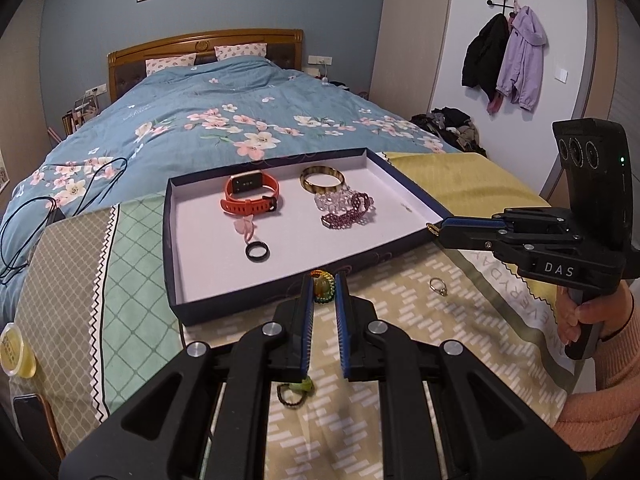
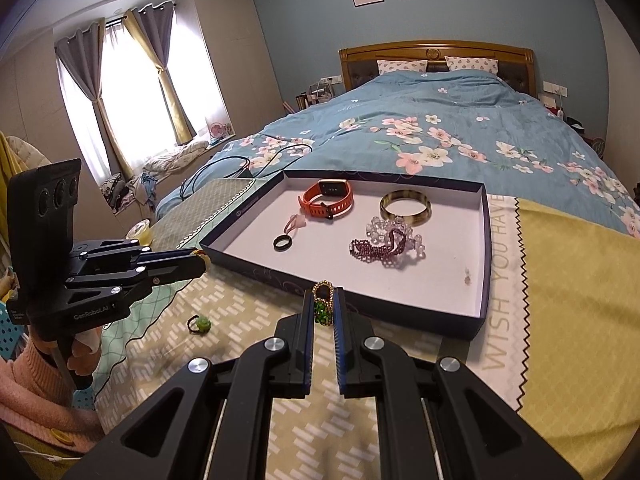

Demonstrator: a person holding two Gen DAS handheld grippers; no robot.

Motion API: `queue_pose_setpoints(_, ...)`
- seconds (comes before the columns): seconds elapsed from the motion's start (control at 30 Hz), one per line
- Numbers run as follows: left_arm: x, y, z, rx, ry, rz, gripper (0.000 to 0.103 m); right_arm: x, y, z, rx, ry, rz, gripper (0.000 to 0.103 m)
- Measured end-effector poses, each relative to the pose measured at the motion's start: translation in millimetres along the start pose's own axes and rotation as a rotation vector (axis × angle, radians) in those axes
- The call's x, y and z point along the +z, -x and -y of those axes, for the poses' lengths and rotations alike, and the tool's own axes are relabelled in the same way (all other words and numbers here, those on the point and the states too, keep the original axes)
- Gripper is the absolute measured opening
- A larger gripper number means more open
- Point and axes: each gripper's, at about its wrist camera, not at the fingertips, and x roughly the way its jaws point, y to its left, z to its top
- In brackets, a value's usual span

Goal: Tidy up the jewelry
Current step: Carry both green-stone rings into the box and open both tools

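Observation:
A shallow navy tray point(image 1: 176, 264) point(image 2: 486, 240) on the bed holds an orange watch point(image 1: 250, 196) point(image 2: 326, 198), a horn bangle point(image 1: 322, 180) point(image 2: 405, 207), clear and purple bead bracelets point(image 1: 346, 210) point(image 2: 386, 244), a black ring point(image 1: 255, 250) point(image 2: 282, 242) and a pink piece point(image 1: 246, 228). My left gripper point(image 1: 323, 286) is shut on a beaded amber and green ring point(image 1: 322, 285) in front of the tray. My right gripper point(image 2: 323, 304) is shut on a gold and green beaded ring point(image 2: 323, 300) by the tray's near right corner; it shows in the left wrist view point(image 1: 434, 229).
A silver ring point(image 1: 438, 286) and a green beaded ring point(image 1: 294, 392) point(image 2: 200, 324) lie on the patterned cloth before the tray. Cables point(image 1: 48, 204) lie on the floral duvet at left. A yellow jar point(image 1: 14, 354) sits at the bed's left edge.

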Motion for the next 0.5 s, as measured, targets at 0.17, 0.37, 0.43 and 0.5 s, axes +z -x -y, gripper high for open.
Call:
queue_pose_setpoints(0.17, 6, -4, -5, 0.014, 0.001, 0.009, 0.011, 8, -4, 3, -0.01, 0.008, 0.005, 0.008)
queue_pose_setpoints(0.37, 14, -11, -9, 0.027, 0.004, 0.013, 0.011, 20, -12, 7, -0.014, 0.022, 0.002, 0.008)
queue_pose_setpoints(0.43, 16, -14, -11, 0.029, 0.009, 0.011, 0.011, 22, -16, 8, -0.014, 0.027, -0.003, 0.008)
queue_pose_setpoints(0.5, 18, -18, -13, 0.031, 0.012, 0.008, 0.011, 25, -19, 9, -0.018, 0.032, -0.005, 0.008)
